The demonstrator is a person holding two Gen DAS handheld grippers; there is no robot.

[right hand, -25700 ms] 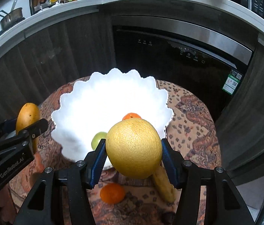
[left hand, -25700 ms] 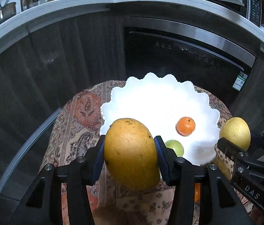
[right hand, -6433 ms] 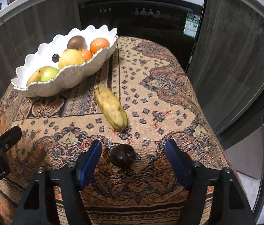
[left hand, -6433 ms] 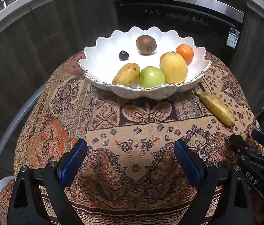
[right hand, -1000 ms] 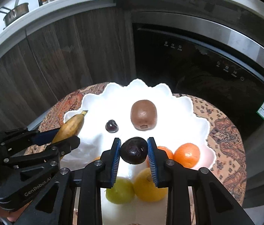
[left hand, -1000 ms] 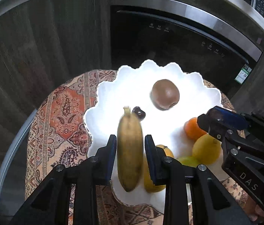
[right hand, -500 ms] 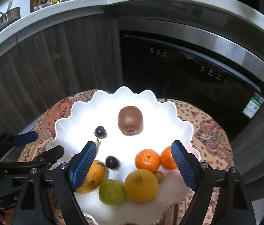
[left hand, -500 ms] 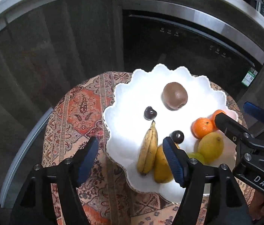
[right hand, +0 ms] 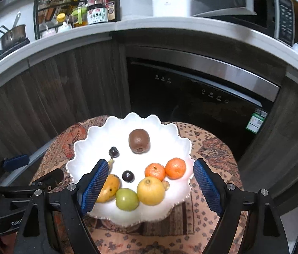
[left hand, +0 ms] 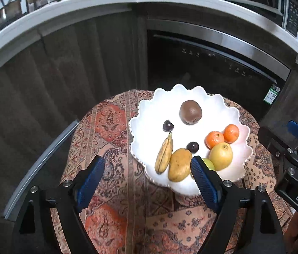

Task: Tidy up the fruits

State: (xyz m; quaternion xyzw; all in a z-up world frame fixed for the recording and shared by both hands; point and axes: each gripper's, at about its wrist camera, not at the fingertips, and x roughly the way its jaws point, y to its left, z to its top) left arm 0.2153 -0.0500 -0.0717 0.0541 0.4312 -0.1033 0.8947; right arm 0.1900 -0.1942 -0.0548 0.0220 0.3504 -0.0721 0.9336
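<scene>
Fruits all sit in the white bowl (right hand: 182, 148) at frame centre; both hand-held grippers, left (left hand: 146, 182) and right (right hand: 151, 186), gape empty, so back away level without clipping its rim.

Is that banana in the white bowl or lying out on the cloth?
In the bowl. The banana lies inside the scalloped white bowl, beside the mango; neither open claw touches it.

Round table (left hand: 115, 131) draped in patterned orange cloth (left hand: 127, 222), white scalloped fruit bowl (left hand: 191, 97) on it
</scene>
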